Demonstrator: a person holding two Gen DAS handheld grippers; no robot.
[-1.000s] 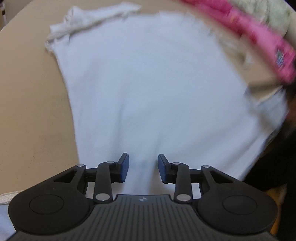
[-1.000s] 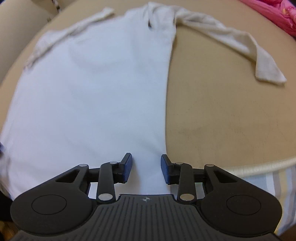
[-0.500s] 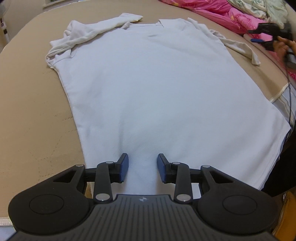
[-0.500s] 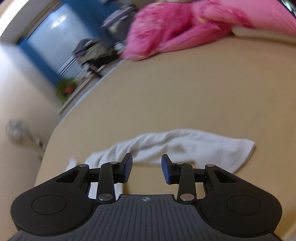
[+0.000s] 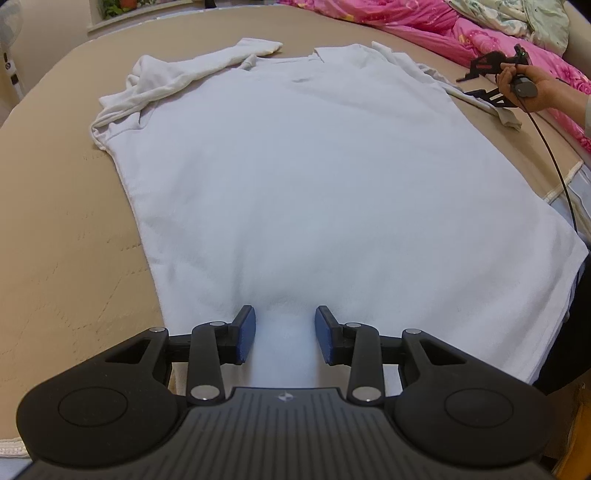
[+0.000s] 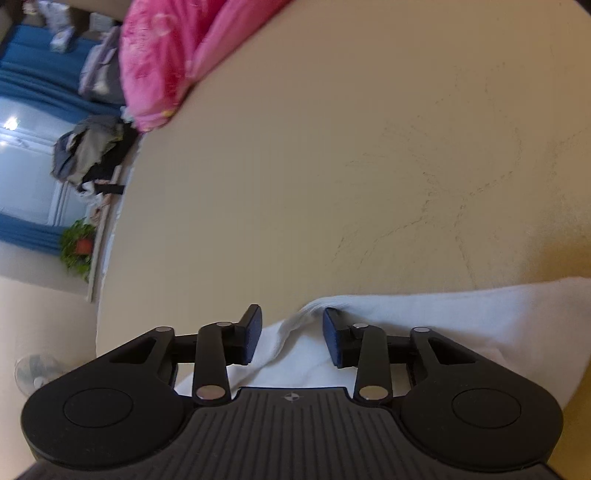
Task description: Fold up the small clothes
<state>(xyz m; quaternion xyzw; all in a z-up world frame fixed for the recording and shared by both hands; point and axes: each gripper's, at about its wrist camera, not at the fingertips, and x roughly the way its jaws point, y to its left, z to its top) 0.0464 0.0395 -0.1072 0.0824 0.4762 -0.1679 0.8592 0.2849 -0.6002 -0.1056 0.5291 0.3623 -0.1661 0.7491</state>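
Our left gripper (image 5: pixel 284 334) hovers spread over the white shirt (image 5: pixel 314 177) hem – our right gripper (image 6: pixel 291 336) (also spread) straddles its sleeve (image 6: pixel 461 314)

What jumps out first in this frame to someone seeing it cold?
A white shirt spread flat across the tan bed, with the open left gripper at its hem. At the far right the right gripper sits open around a sleeve, beside pink bedding.
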